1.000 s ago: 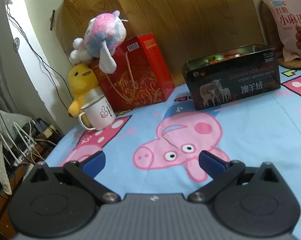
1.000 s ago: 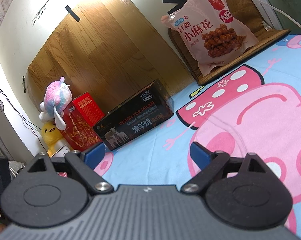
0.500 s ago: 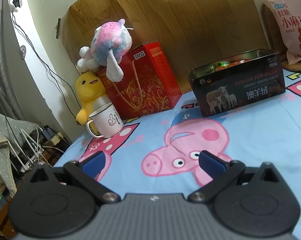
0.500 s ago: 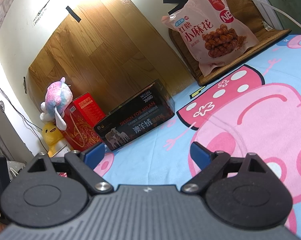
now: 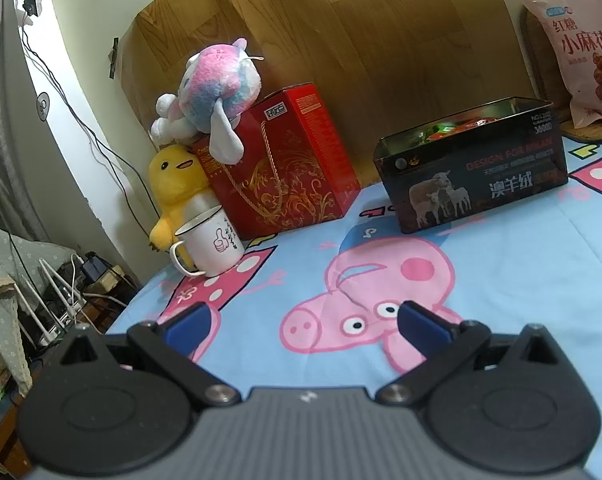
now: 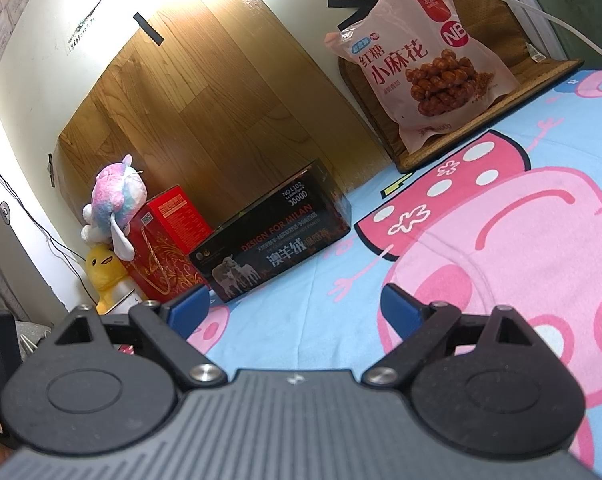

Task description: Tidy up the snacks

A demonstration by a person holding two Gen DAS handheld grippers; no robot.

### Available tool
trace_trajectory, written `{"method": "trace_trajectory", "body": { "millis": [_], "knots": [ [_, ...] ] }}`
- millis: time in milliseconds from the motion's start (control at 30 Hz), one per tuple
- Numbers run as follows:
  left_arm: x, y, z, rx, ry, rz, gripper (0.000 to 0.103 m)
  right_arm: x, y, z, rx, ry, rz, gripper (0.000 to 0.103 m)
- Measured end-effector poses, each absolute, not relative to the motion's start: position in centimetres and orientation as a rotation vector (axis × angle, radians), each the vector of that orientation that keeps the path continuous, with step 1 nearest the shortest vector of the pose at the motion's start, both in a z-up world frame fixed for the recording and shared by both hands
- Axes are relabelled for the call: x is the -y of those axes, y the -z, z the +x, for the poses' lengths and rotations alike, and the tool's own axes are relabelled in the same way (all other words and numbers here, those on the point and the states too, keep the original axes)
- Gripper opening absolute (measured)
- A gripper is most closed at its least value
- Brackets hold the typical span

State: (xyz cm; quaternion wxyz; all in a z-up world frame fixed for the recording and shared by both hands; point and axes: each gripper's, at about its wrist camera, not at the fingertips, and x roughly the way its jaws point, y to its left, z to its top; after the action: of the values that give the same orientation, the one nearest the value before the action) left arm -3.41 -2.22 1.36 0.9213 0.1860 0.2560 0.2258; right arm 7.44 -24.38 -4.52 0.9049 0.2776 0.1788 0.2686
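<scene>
1. Snacks are in two places: some bright wrappers sit inside the open black tin [image 5: 471,166], right of centre in my left view, and a big pink bag [image 6: 419,60] leans upright against a brown backrest at the upper right of my right view.

2. My left gripper [image 5: 301,322] is spread wide with nothing between its blue pads; it hovers low over the cartoon-pig sheet [image 5: 521,264], well short of the tin.

3. My right gripper [image 6: 295,306] is likewise wide and empty, also above the sheet, with the tin at centre-left of its frame and the bag far beyond it.

4. I judge the tin is lidless and set flat on the sheet because it serves as the collecting box; its open top faces up for dropping things in.

5. The bag stands propped, I think, so that its top edge is easy to pinch. It looks too large for the tin, so it may just need tidying beside it.

6. Clutter at the left of my left view — red box [image 5: 285,160], two plush toys [image 5: 205,92], mug [image 5: 211,242] — stands apart from the tin and seems no part of the job.

7. I read both wide, empty grippers as an approach or a finish; which, I cannot tell.
</scene>
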Motion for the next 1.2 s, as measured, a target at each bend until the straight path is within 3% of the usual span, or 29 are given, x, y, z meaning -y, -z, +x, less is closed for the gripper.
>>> {"method": "trace_trajectory", "body": {
  "millis": [1200],
  "knots": [
    [1.94, -1.55, -3.53, -0.522, -0.44, 0.36, 0.103, 24.43, 4.66, 7.47, -0.367, -0.556, 0.574, 0.094]
  ]
}}
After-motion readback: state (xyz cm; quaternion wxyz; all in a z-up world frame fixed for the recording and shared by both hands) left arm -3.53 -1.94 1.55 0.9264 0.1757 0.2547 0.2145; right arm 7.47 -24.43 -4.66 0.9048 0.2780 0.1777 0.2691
